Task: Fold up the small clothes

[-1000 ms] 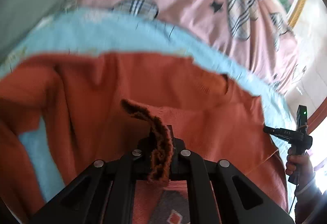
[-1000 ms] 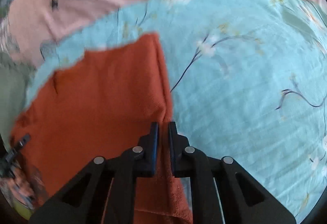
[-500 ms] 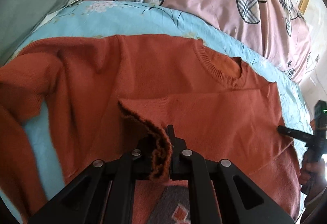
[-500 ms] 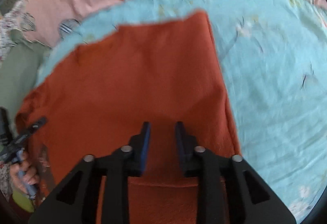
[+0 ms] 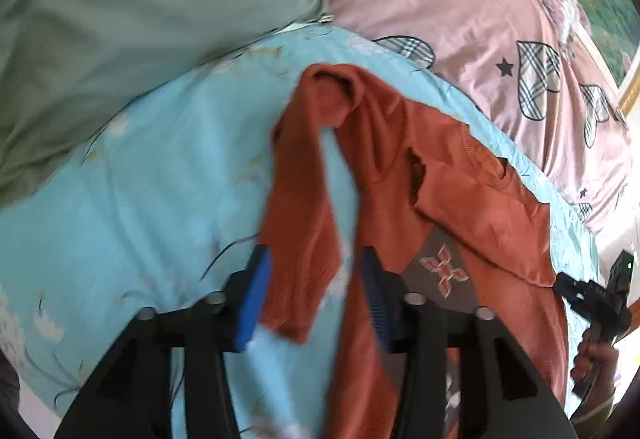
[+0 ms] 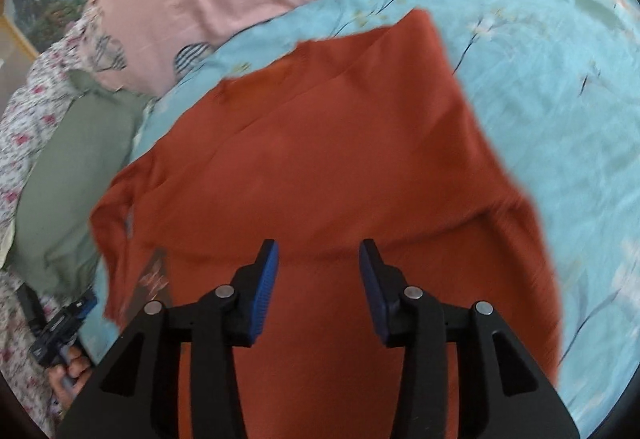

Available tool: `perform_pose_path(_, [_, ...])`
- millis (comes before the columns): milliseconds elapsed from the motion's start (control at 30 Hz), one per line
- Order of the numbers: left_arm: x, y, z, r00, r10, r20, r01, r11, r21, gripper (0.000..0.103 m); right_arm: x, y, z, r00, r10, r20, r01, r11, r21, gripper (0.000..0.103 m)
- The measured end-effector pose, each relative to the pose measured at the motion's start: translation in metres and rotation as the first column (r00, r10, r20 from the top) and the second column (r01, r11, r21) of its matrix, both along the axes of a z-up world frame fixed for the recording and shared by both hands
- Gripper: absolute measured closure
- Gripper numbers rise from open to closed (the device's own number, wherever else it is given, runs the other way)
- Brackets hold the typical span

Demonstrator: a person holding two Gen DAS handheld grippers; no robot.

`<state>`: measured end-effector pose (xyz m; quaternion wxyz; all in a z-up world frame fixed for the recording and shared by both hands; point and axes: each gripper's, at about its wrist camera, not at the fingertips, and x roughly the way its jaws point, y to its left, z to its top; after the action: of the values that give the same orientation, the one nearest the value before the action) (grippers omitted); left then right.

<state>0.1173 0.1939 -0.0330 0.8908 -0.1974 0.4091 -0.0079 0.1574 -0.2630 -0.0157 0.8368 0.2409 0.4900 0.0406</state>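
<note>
An orange knit sweater (image 5: pixel 472 191) lies on the light blue flowered sheet (image 5: pixel 140 179). One sleeve is folded across its chest, and a grey patterned patch (image 5: pixel 444 273) shows below the fold. The other sleeve (image 5: pixel 304 231) trails off to the left, under my left gripper (image 5: pixel 314 279). Its jaws are opening and the blue pads do not press on the sleeve. In the right wrist view my right gripper (image 6: pixel 318 271) hovers over the sweater's body (image 6: pixel 340 159), jaws opening, nothing between them. Each gripper shows small in the other's view: the right gripper (image 5: pixel 592 295) and the left gripper (image 6: pixel 60 327).
A green pillow (image 5: pixel 120 19) lies at the back left and a pink quilt with plaid hearts (image 5: pixel 480 19) runs along the far side. Flowered fabric (image 6: pixel 24 119) borders the sheet. A hand (image 5: pixel 596 359) holds the right gripper's handle.
The left gripper let go of the sleeve cuff, which now lies across the chest, and swung left over the other sleeve. The right gripper released the sweater's edge, opened and shifted over the body.
</note>
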Motion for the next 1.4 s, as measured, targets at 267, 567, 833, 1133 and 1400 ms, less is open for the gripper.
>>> perform_pose_path(267, [0.014,-0.007,-0.025,0.997,0.011,-0.073,-0.005,0.997,0.081,0.046,-0.021,0.039,-0.007,0.998,0.059,-0.023,-0.057,0.996,0.062,0.059])
perform_pose_path(567, [0.022,0.006,0.024,0.996,0.066,0.065,-0.076,0.982,0.172,0.093,-0.029,0.034,0.0,0.999,0.032,-0.006,-0.031,0.998,0.061,0.059])
perform_pose_path(833, [0.058,-0.09,0.126,0.937,-0.167,0.306,0.123,0.98,0.158,0.093,-0.034,0.023,0.004,1.0,0.008,0.018,-0.009,0.997,0.083,0.059])
perform_pose_path(1133, [0.132,-0.281,0.079,0.824,-0.531,0.198,0.516,0.847,0.126,0.093,-0.05,-0.027,0.019,0.991,-0.119,0.056,0.114,0.99,0.082,0.059])
perform_pose_path(1400, [0.169,-0.36,-0.005,0.771,-0.636,-0.023,0.631,0.757,0.169,0.086,-0.055,-0.046,0.012,0.988,-0.147,0.038,0.142,0.985,0.098,0.059])
